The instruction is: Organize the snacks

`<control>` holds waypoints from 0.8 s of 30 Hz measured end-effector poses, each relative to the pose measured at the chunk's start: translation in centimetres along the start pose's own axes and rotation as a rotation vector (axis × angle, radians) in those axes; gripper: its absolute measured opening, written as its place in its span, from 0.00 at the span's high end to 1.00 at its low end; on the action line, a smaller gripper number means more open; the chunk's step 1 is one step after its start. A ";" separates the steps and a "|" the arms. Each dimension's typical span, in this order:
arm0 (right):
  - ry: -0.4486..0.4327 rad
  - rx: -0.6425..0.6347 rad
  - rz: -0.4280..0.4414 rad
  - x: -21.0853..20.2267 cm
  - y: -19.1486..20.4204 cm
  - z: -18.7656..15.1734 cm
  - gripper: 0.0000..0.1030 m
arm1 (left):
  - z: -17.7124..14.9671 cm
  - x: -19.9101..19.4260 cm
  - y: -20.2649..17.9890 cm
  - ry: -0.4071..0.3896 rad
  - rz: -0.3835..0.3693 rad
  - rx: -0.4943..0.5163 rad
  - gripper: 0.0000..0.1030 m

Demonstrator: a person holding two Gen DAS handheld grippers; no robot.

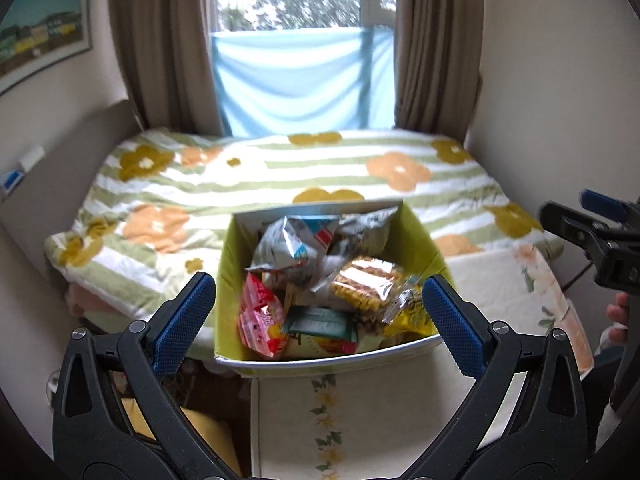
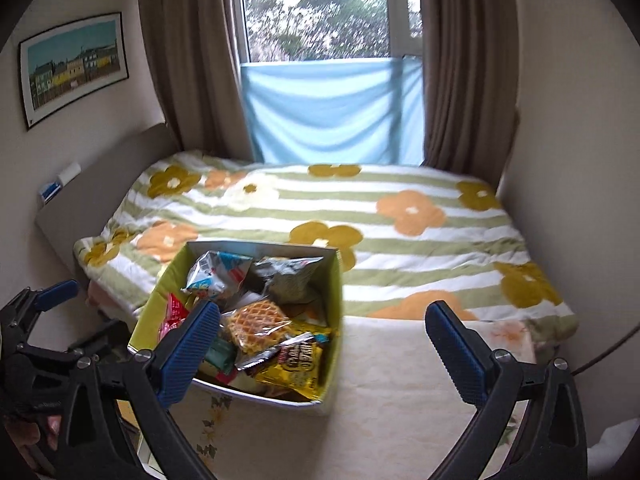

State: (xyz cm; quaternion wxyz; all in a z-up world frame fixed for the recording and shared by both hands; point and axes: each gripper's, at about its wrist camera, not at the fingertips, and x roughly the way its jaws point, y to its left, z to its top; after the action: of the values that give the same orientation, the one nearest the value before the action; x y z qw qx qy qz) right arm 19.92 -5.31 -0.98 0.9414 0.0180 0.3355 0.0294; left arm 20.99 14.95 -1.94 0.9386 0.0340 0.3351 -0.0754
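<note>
Several snack packets fill the green box on the bed's near edge: a pink packet at left, waffles in the middle, a yellow bag at right. Left gripper and right gripper both gape wide, empty.

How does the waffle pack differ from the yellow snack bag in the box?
The waffle pack is clear, showing golden grid-patterned waffles; the yellow snack bag is opaque with dark printed lettering. The waffle pack lies mid-box, the yellow snack bag nearer the front wall. Both lie loose in the green box.
</note>
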 end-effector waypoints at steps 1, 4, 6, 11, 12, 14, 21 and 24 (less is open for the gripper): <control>-0.016 0.000 -0.011 -1.1 -0.4 -0.2 0.01 | -0.1 -1.1 -0.4 -0.024 -0.003 -0.008 0.00; -0.052 0.001 -0.049 -3.9 -1.5 -1.1 0.01 | -0.6 -4.0 -1.6 -0.079 -0.004 -0.029 0.00; -0.067 0.011 -0.064 -5.7 -2.4 -1.9 0.01 | -1.1 -5.7 -2.5 -0.095 -0.006 -0.037 0.00; -0.092 0.007 -0.117 -9.4 -3.7 -4.3 0.01 | -3.2 -8.9 -4.9 -0.132 -0.010 -0.036 0.00; -0.094 0.009 -0.119 -9.8 -3.8 -4.6 0.01 | -3.6 -9.4 -5.2 -0.136 -0.009 -0.038 0.00; -0.102 0.009 -0.128 -10.9 -4.2 -5.5 0.01 | -4.4 -10.4 -5.7 -0.145 -0.007 -0.044 0.00; -0.122 0.031 -0.136 -13.2 -5.3 -7.5 0.01 | -6.2 -12.5 -7.4 -0.160 -0.011 -0.034 0.00; -0.131 0.034 -0.137 -13.9 -5.4 -7.7 0.01 | -6.5 -13.2 -7.7 -0.169 -0.015 -0.033 0.00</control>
State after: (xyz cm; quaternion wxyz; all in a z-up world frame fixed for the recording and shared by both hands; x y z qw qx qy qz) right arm 4.50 -11.52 1.50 0.9607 0.0129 0.2740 -0.0419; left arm 5.54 9.64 1.29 0.9634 0.0094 0.2559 -0.0793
